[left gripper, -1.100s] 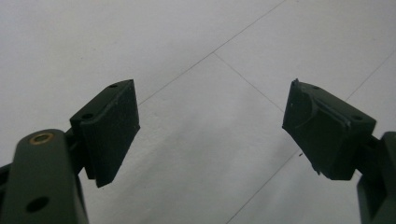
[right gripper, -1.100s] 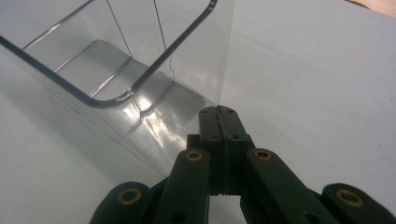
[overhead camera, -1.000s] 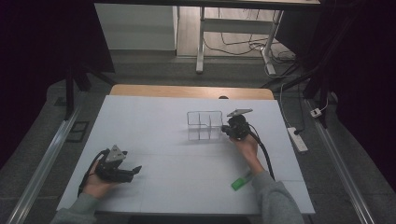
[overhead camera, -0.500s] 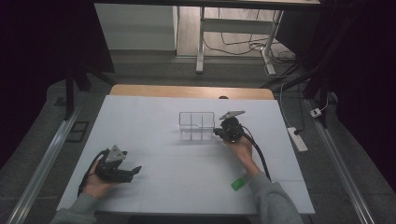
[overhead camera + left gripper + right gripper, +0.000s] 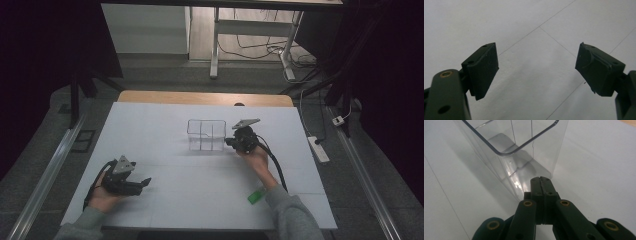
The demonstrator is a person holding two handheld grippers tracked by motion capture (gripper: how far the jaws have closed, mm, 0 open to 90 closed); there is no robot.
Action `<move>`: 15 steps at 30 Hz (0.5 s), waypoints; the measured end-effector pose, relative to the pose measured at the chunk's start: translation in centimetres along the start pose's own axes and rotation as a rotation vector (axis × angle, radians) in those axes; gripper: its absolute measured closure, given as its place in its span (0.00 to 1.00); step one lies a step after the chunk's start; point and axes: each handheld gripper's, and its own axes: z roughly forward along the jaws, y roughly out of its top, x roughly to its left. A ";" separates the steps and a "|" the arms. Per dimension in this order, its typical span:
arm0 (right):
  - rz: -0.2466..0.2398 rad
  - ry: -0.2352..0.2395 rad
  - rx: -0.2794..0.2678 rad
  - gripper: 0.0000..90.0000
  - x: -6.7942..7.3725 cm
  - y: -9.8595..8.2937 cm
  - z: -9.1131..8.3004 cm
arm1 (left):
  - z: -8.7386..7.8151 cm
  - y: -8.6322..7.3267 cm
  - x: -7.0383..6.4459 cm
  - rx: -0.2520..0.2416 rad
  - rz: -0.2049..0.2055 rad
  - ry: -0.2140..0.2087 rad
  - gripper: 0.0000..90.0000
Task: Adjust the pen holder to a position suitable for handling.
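Left gripper (image 5: 145,182): near table edge, jaws spread wide, nothing between them, unmoved.
Green tag (image 5: 255,196): beside right forearm, unmoved.
Right gripper (image 5: 540,180): jaws pressed together, tips against clear divided box (image 5: 206,135).
Box: mid-table, slid leftward from a second ago.

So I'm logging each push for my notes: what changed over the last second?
The clear box slid left across the table, with the right gripper moving along against its right side, jaws shut. The left gripper stayed put near the front left, jaws open, and the green item by the right sleeve did not move.
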 end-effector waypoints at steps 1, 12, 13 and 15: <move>-0.003 -0.002 -0.001 0.99 0.0 0.0 -0.2 | 0.0 0.0 0.0 0.000 0.000 0.000 0.20; 0.002 -0.022 -0.043 0.99 -1.0 -1.6 -3.5 | 0.2 0.0 0.3 -0.007 -0.014 0.002 0.20; 0.000 -0.024 -0.050 0.99 -1.0 -1.8 -3.8 | 0.3 0.0 0.4 -0.006 -0.012 0.003 0.20; -0.008 -0.027 -0.058 0.99 -1.1 -2.2 -4.5 | 0.4 0.0 0.5 -0.006 -0.013 0.003 0.20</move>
